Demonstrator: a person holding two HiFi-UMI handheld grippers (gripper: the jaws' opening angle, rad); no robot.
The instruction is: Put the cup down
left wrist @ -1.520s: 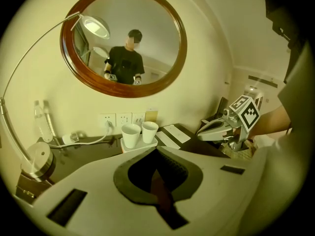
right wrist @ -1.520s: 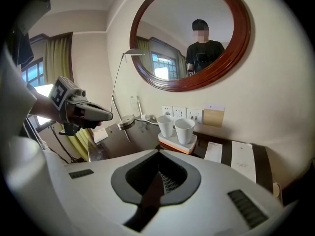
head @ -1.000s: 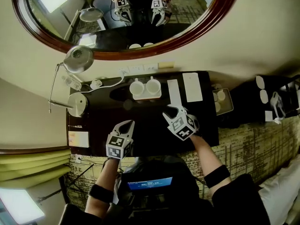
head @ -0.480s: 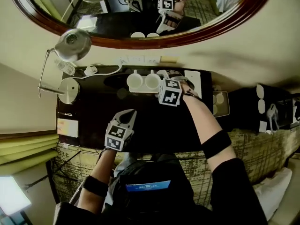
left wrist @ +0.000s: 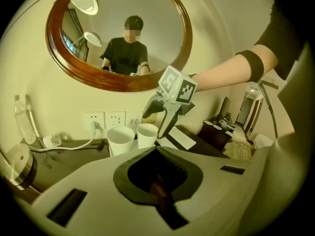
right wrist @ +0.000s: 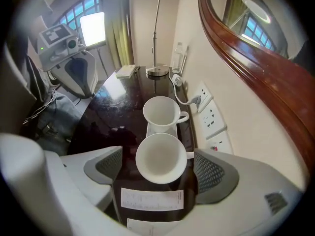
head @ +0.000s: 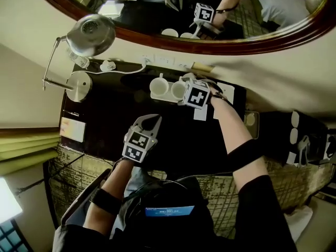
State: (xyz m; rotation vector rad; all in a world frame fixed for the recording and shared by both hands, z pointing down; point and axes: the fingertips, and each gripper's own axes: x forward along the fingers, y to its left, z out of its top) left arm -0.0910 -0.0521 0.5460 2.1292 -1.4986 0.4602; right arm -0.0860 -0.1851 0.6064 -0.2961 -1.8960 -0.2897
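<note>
Two white cups stand side by side on a small white tray [right wrist: 162, 130] at the back of the dark table [head: 105, 114]. My right gripper [right wrist: 161, 170] points down over the nearer cup [right wrist: 161, 157], whose handle faces the wall. Its jaws have just been opening and stand wide on either side of that cup, pads [right wrist: 106, 165] clear of it. The farther cup [right wrist: 162, 113] is untouched. In the head view the right gripper [head: 185, 86] hangs over the right-hand cup [head: 178, 88]. My left gripper [head: 149, 122] hovers shut and empty over the table's middle.
A desk lamp [head: 90, 33] with a round base [head: 77, 85] stands at the back left, beside a water bottle [right wrist: 178, 58]. Wall sockets [right wrist: 211, 114] with a plugged cable sit behind the cups. Paper cards [right wrist: 150, 198] lie to their right. An oval mirror [head: 252, 41] hangs above.
My right gripper has swung from the table's front to the cups at the back, tipped downward and opened around the right-hand cup. The left gripper has drifted slightly.
</note>
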